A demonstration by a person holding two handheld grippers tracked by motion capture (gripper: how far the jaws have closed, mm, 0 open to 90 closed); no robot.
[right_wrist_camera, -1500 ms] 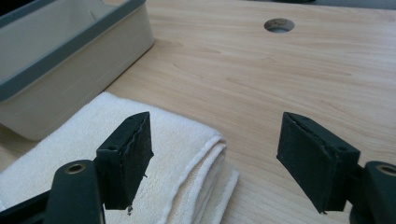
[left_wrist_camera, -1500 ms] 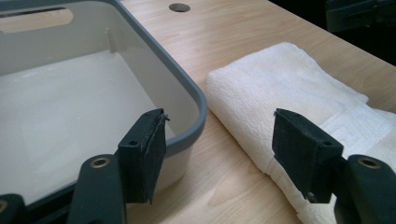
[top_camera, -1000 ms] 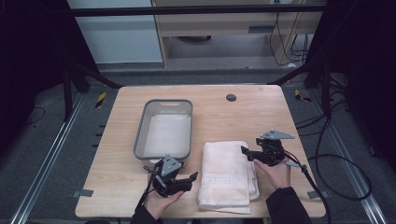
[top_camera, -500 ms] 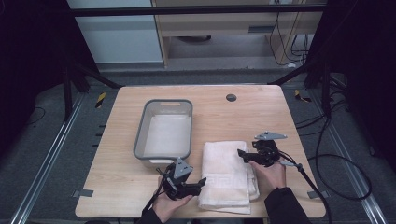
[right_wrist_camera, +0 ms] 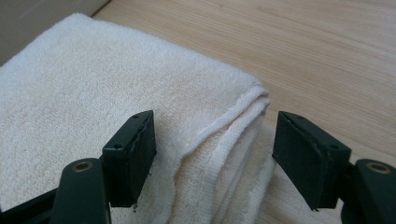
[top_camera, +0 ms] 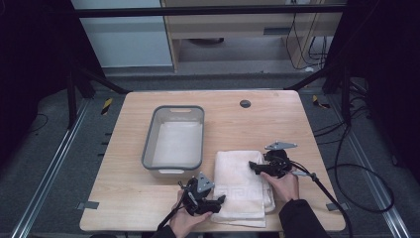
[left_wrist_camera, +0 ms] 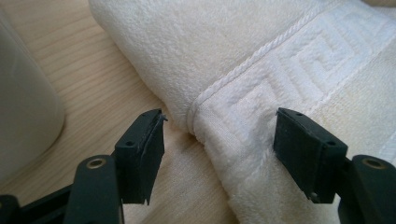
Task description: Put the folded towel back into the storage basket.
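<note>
A folded white towel (top_camera: 242,183) with a raised key-pattern band lies on the wooden table (top_camera: 257,124) at the near middle. My left gripper (top_camera: 218,200) is low at the towel's near left edge. In the left gripper view its jaws (left_wrist_camera: 219,154) stand open and have just been opening, with the corded hem (left_wrist_camera: 196,112) between them. My right gripper (top_camera: 253,166) is at the towel's right side. Its jaws (right_wrist_camera: 215,154) are open and have just been closing, and they straddle the stacked fold edges (right_wrist_camera: 243,112) without pressing on them.
A grey plastic bin (top_camera: 148,148) with a pale lining stands just left of and behind the towel, close to my left gripper. A dark round grommet (top_camera: 244,103) sits at the table's far middle. Black cables (top_camera: 327,188) trail off the right edge.
My left gripper has moved right and down to the towel's near left edge. My right gripper has sunk a little onto the towel's right edge.
</note>
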